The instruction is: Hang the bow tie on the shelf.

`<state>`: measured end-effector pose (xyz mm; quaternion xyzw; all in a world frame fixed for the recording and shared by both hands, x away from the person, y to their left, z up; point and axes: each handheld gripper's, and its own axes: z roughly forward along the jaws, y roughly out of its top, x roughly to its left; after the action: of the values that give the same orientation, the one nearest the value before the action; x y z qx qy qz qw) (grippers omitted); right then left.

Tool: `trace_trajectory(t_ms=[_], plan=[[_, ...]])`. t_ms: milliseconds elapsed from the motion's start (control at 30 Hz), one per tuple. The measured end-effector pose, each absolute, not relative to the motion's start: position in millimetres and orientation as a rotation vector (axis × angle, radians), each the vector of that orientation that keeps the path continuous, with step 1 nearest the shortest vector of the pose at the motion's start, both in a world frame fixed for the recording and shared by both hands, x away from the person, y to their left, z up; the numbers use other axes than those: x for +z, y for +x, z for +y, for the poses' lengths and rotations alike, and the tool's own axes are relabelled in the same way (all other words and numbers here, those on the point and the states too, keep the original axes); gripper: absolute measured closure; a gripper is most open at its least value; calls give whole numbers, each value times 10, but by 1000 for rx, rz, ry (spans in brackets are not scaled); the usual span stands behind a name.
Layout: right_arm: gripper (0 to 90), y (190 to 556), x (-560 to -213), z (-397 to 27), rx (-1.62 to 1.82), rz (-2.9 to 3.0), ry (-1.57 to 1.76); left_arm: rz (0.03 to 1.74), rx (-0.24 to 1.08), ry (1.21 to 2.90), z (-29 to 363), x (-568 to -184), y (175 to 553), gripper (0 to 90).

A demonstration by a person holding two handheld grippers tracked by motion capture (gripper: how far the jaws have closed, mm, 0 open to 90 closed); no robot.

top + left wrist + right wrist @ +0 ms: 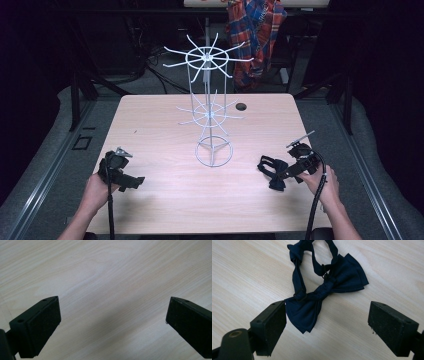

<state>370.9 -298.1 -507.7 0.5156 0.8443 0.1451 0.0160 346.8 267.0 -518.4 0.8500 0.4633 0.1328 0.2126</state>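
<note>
A navy bow tie (329, 287) with its neck strap lies flat on the wooden table (165, 200); in the high view the bow tie (272, 172) is at the front right. My right gripper (327, 315) hovers just over it, jaws wide apart, one wing of the bow lying between them without being pressed. In the high view the right gripper (285, 172) is held by a hand at the table's right front. My left gripper (112, 312) is open over bare wood, and in the high view the left gripper (127, 180) rests at the front left.
A white wire display rack (210, 105) with spoke-like hooks stands upright in the middle of the table. A small dark hole (241, 106) is in the tabletop behind it. A plaid shirt (257, 35) hangs beyond the far edge.
</note>
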Motion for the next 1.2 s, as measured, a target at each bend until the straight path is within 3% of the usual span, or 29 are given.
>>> trace_trajectory(t_ms=[467, 567, 733, 900, 1000, 1200], plan=[[88, 3761, -5164, -2875, 411, 2690, 1567, 1258, 393, 2390, 2661, -5189, 3442, 0], [27, 3777, -5230, -2759, 408, 2696, 1589, 1249, 383, 2401, 2655, -5185, 3443, 1], [5, 3808, -5314, -2669, 434, 2649, 1618, 1246, 382, 2401, 2645, -5187, 3445, 1], [66, 3883, -5346, -2711, 290, 2667, 1585, 1246, 379, 2403, 2646, -5194, 3454, 0], [129, 3887, -5355, -2721, 330, 2609, 1622, 1243, 376, 2405, 2637, -5196, 3456, 1], [171, 3953, -5403, -2701, 368, 2611, 1646, 1241, 372, 2411, 2620, -5203, 3462, 1]])
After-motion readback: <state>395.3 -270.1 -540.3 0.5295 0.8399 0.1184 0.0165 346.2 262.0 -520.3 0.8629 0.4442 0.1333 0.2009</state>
